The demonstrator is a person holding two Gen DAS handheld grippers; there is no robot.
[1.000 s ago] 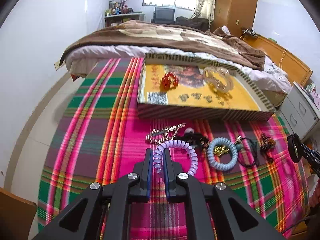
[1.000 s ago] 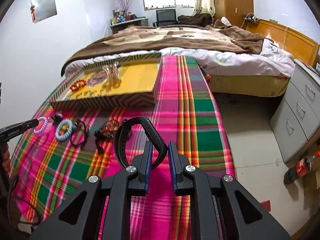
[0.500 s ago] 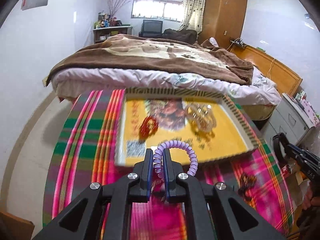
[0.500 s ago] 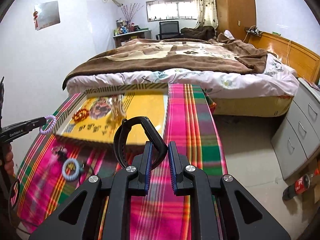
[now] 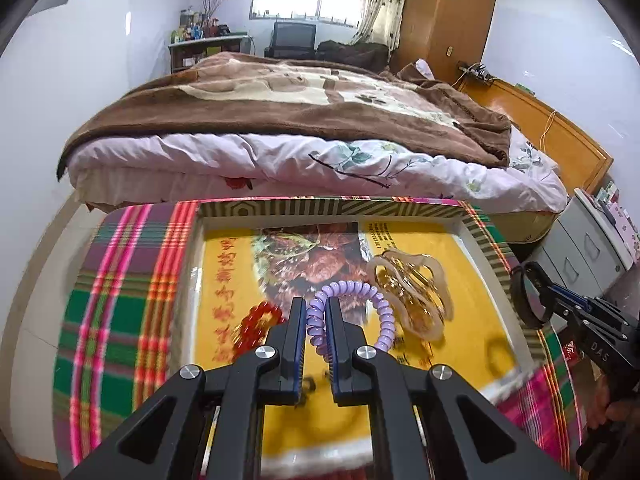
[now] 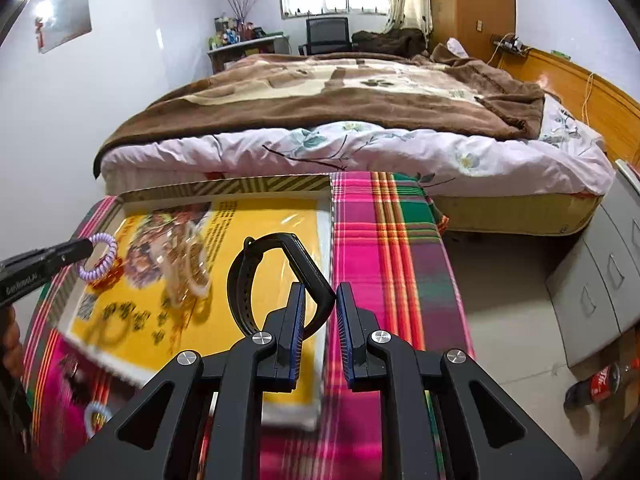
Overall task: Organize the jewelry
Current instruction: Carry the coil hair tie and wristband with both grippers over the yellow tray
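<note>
Over the tray (image 5: 476, 236) you had both grippers loaded: left gripper (image 5: 316, 320) clamped on the purple coil (image 5: 360, 292), right gripper (image 6: 318, 304) holding the black band (image 6: 256, 276), though its fingers (image 6: 296, 312) stood a little apart, the band pressed on the left one and a gap beside the right pad. Judged risk: that band could slip or swing out before you got it down, since the grip looked one-sided. Coil hung above the tray floor, just beside the red bracelet (image 5: 256, 324) and near the clear clip (image 5: 412, 296); dropping it there would likely tangle or pile it on either, or knock the bracelet. Coil was springy, so it could bounce or roll toward the rim on release. Both tools sat close over one tray, so a collision was possible. Blue coil (image 6: 96, 416) lay on the cloth (image 6: 384, 240), not yet sorted. Frames were motion-blurred, so heights above the tray couldn't be told.
</note>
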